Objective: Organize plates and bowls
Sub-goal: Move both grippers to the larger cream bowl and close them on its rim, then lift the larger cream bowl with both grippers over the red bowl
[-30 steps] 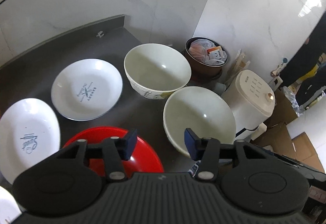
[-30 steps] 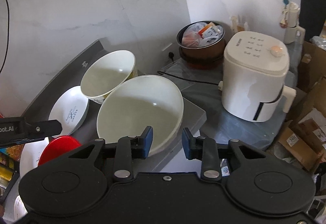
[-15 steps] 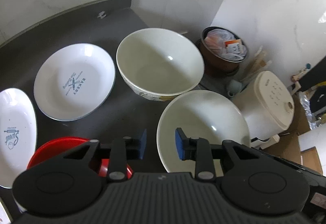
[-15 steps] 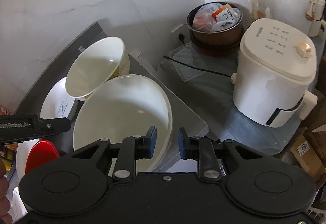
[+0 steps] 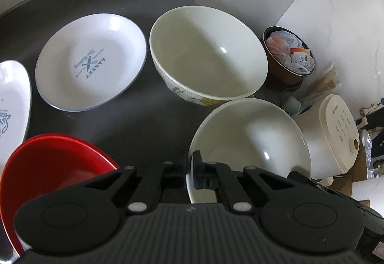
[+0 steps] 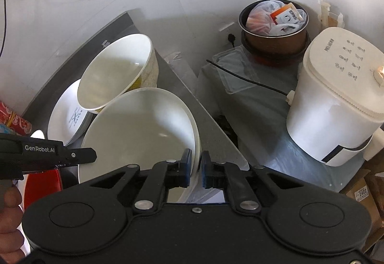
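Observation:
A plain white bowl sits at the right end of the dark counter. My left gripper is shut on its near left rim. My right gripper is shut on its right rim, one finger inside and one outside. Behind it stands a patterned white bowl. A round "Bakery" plate lies left of that, and an oval white plate is at the far left. A red bowl sits by my left gripper.
Past the counter's right edge, lower down, stand a white appliance and a brown pot of bags, with a black cable. Cardboard boxes lie at the far right. A hand holds the left gripper.
Both grippers moved in on the near white bowl. The left jaws went from wide open to shut on its rim, and the right jaws narrowed onto the opposite rim.

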Motion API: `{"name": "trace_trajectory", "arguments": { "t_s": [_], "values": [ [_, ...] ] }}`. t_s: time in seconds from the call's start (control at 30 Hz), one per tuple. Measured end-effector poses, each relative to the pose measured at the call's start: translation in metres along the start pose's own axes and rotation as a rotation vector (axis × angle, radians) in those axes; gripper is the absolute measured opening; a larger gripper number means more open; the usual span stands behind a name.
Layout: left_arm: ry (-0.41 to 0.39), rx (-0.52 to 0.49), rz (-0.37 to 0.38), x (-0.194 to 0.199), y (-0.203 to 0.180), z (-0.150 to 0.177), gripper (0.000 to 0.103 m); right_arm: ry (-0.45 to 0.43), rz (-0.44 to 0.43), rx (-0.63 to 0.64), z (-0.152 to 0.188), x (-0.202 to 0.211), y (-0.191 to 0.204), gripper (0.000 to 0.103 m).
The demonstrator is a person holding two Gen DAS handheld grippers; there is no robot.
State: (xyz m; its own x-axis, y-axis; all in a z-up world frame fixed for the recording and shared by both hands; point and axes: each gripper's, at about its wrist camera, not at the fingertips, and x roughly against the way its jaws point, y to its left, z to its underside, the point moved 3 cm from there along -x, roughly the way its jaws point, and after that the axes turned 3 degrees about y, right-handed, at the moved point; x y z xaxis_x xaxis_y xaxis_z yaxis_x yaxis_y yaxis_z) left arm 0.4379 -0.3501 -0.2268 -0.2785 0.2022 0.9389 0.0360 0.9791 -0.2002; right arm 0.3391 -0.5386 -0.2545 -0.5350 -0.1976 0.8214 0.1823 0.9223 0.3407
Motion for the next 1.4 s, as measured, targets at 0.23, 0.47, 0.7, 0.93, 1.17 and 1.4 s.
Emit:
{"name": "trace_trajectory", "arguments": {
  "t_s": [0.23,0.47,0.7,0.93,1.17,1.4],
  "values": [
    [-0.039,-0.015,0.01,0.028,-0.006,0.002,0.003,-0.042,-0.024,0.038,-0.009,0.021,0.004,0.008],
    [-0.116,0.015,0.054,0.076,0.007,-0.002,0.003,-0.106,-0.062,0.086,-0.024,0.054,0.028,0.008],
    [-0.191,0.076,0.045,0.118,0.039,-0.001,0.004,-0.141,-0.111,0.151,-0.025,0.07,0.072,0.008],
    [-0.217,0.141,0.024,0.143,0.082,0.01,0.004,-0.12,-0.155,0.216,-0.016,0.069,0.11,0.009],
    [-0.194,0.191,0.001,0.146,0.116,0.026,0.004,-0.079,-0.171,0.258,0.002,0.064,0.137,0.009],
    [-0.163,0.231,-0.018,0.139,0.137,0.041,0.004,-0.036,-0.168,0.308,0.016,0.056,0.153,0.009]
  ]
}}
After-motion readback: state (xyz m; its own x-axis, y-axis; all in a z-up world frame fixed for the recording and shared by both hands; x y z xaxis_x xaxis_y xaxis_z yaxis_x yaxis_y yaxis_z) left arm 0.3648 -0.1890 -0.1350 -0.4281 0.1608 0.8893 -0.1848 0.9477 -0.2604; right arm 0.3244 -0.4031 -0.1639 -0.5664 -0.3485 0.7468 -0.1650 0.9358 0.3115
